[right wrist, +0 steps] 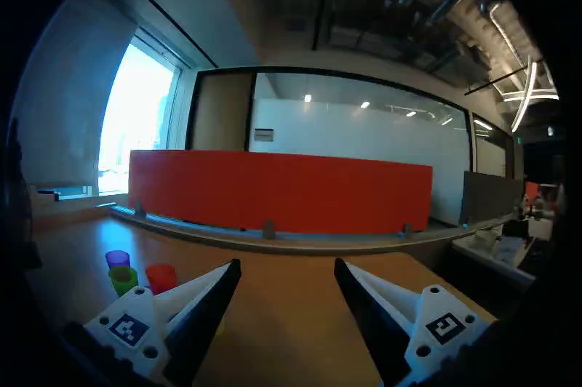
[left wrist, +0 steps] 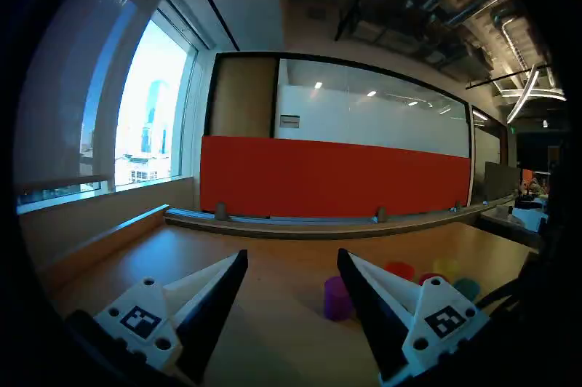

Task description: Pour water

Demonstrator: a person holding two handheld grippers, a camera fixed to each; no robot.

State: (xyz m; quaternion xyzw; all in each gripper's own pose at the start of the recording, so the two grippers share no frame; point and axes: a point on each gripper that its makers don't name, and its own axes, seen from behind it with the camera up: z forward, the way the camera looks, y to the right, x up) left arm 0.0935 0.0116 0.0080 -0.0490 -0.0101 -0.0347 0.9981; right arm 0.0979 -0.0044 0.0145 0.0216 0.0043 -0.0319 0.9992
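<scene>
Purple cup (left wrist: 333, 298) sits partly hidden behind the left gripper (left wrist: 292, 254), jaws spread empty; right gripper (right wrist: 287, 263) likewise.

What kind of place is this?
Most likely an office: a long wooden desk with an orange divider panel along its back, bare pipes on the ceiling, and a big window looking out on tall city buildings.

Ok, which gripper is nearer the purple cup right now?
Left. The purple cup sits just ahead of the left gripper, beside one fingertip. From the right gripper it looks smaller and farther, off to the left of its fingers.
</scene>
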